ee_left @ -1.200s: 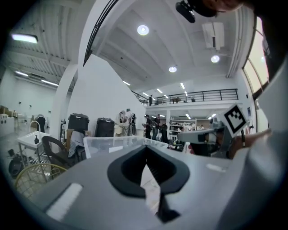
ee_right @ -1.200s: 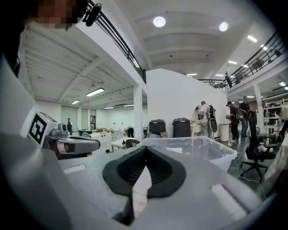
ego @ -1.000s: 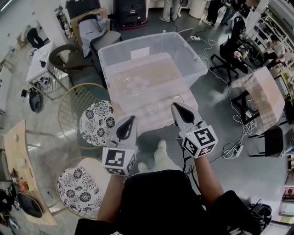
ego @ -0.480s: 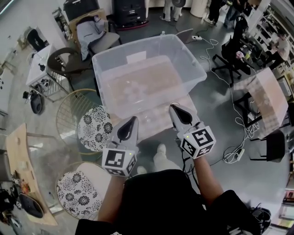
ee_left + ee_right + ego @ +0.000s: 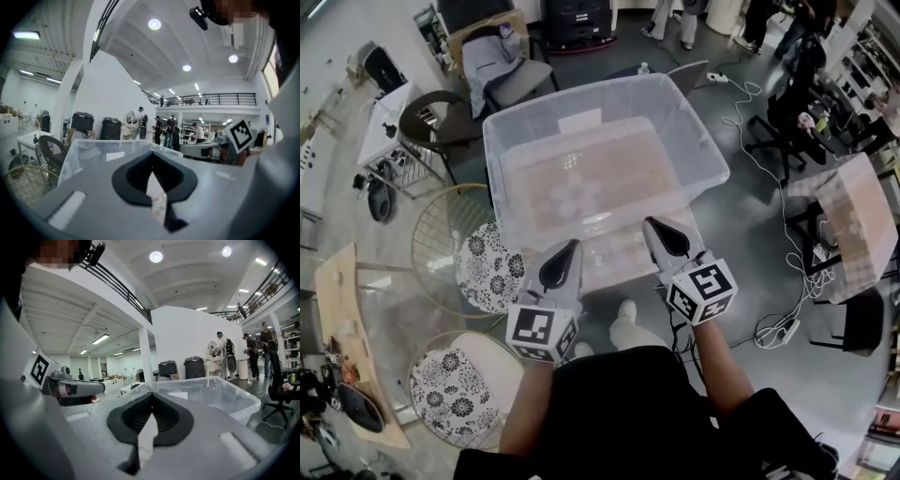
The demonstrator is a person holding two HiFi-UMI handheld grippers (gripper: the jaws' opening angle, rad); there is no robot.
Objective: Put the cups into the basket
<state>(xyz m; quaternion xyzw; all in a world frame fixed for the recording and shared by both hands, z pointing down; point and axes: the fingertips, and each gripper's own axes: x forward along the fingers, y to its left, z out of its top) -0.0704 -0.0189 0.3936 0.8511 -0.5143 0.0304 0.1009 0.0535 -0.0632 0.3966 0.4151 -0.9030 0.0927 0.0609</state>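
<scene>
My left claw (image 5: pixel 566 251) and right claw (image 5: pixel 659 232) are both pressed together, pinching nothing, side by side, pointing toward the large clear plastic tub (image 5: pixel 705 150).

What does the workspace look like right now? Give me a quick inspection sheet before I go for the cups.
Surface: pale table under the clear basket, seen mostly through it.
Job's things: clear basket upright and open-topped; faint round shapes show through it, probably cups, too faint to count.
Clutter: nothing seen.
Grippers: left hand-held gripper and right hand-held gripper both shut and empty, at the basket's near side.
Cables: white cables and a power strip on the floor at right.
Surroundings: floral-cushioned chairs at left; people standing far off.
</scene>
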